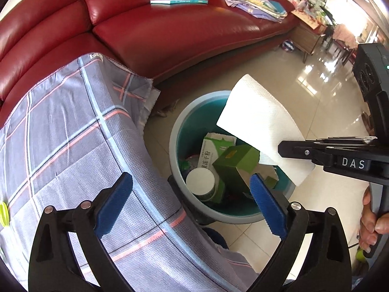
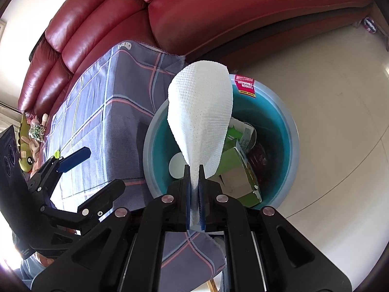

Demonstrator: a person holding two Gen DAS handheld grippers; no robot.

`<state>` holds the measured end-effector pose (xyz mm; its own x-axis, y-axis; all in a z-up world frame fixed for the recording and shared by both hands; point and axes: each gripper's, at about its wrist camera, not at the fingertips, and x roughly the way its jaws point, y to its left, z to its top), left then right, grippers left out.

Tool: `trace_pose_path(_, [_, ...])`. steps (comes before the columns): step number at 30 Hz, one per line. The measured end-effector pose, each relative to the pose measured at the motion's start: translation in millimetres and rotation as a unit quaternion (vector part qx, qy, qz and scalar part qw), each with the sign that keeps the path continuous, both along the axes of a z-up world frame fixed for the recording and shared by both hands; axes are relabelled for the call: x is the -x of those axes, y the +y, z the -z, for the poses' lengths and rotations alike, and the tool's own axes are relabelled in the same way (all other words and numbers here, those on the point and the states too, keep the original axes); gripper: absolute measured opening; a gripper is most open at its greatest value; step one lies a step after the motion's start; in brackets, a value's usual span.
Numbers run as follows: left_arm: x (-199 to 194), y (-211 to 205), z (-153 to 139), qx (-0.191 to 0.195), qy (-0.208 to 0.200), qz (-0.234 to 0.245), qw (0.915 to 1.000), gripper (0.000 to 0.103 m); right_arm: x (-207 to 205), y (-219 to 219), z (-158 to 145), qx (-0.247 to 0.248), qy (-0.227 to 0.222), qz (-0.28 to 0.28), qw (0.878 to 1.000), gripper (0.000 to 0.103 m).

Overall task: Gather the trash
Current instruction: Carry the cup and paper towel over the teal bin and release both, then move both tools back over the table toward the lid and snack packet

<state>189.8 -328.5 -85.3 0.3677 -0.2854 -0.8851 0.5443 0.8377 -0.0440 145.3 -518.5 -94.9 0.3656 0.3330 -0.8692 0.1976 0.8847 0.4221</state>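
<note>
A white paper towel (image 1: 257, 121) (image 2: 201, 107) hangs over the round bin (image 1: 175, 146) (image 2: 291, 146), which is teal inside with a pale rim. My right gripper (image 2: 194, 170) (image 1: 282, 149) is shut on the towel's lower end, above the bin's near side. Inside the bin lie a green box (image 1: 233, 160) (image 2: 233, 163), a white-and-green carton (image 1: 211, 150) and a cup with a white lid (image 1: 200, 181). My left gripper (image 1: 192, 182) (image 2: 97, 170) is open and holds nothing, above the edge of the table next to the bin.
A table under a plaid grey cloth (image 1: 73, 133) (image 2: 109, 112) stands left of the bin. A red leather sofa (image 1: 170, 31) (image 2: 218, 12) behind it carries a book (image 1: 178, 1) and a pile of cloth (image 1: 252, 0). Glossy tiled floor (image 1: 316, 92) spreads to the right.
</note>
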Motion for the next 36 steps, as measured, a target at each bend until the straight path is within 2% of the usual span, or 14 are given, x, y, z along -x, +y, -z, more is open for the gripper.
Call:
trace_pose_path(3, [0.6, 2.1, 1.0, -0.001, 0.002, 0.0, 1.0, 0.097, -4.4, 2.8, 4.6, 0.003, 0.008, -0.002, 1.0, 0.008])
trace_pose_path(4, [0.6, 3.0, 1.2, -0.001, 0.002, 0.0, 1.0, 0.097, -5.7, 2.8, 5.8, 0.004, 0.011, 0.0, 1.0, 0.014])
trace_pose_path(5, [0.2, 4.0, 1.2, 0.001, 0.002, 0.0, 1.0, 0.097, -6.6, 2.5, 6.5, 0.003, 0.012, 0.003, 1.0, 0.023])
trace_pose_path(6, [-0.2, 5.1, 0.8, 0.002, 0.002, 0.0, 1.0, 0.097, -7.0, 3.1, 6.4, 0.008, 0.011, 0.005, 1.0, 0.05])
trace_pose_path(7, [-1.0, 5.5, 0.3, 0.003, 0.003, -0.001, 1.0, 0.097, -6.8, 3.7, 5.0, 0.014, 0.007, 0.008, 1.0, 0.064])
trace_pose_path(12, [-2.3, 10.0, -0.3, 0.01, 0.007, -0.005, 0.9999, 0.097, -8.1, 4.3, 3.7, 0.02, 0.007, 0.012, 1.0, 0.064])
trace_pose_path(14, [-2.0, 11.1, -0.1, 0.011, 0.009, -0.006, 0.9999, 0.097, -7.4, 3.5, 3.2, 0.021, 0.009, 0.016, 1.0, 0.068])
trace_pose_path(15, [-1.6, 11.7, -0.2, 0.012, 0.01, -0.005, 0.9999, 0.097, -6.4, 3.4, 2.7, 0.022, 0.009, 0.019, 1.0, 0.075])
trace_pose_path(17, [-1.3, 12.5, -0.9, 0.014, 0.011, -0.005, 0.9998, 0.097, -5.3, 2.7, 2.2, 0.024, 0.014, 0.024, 0.999, 0.076])
trace_pose_path(20, [-0.7, 13.5, -1.9, 0.017, 0.014, -0.004, 0.9998, 0.097, -2.4, 0.9, 0.6, 0.027, 0.02, 0.037, 0.999, 0.085])
trace_pose_path(36, [21.1, 41.7, -29.6, 0.046, -0.001, -0.009, 0.9989, 0.097, 24.9, 26.9, -35.7, 0.049, 0.01, 0.043, 0.998, 0.087])
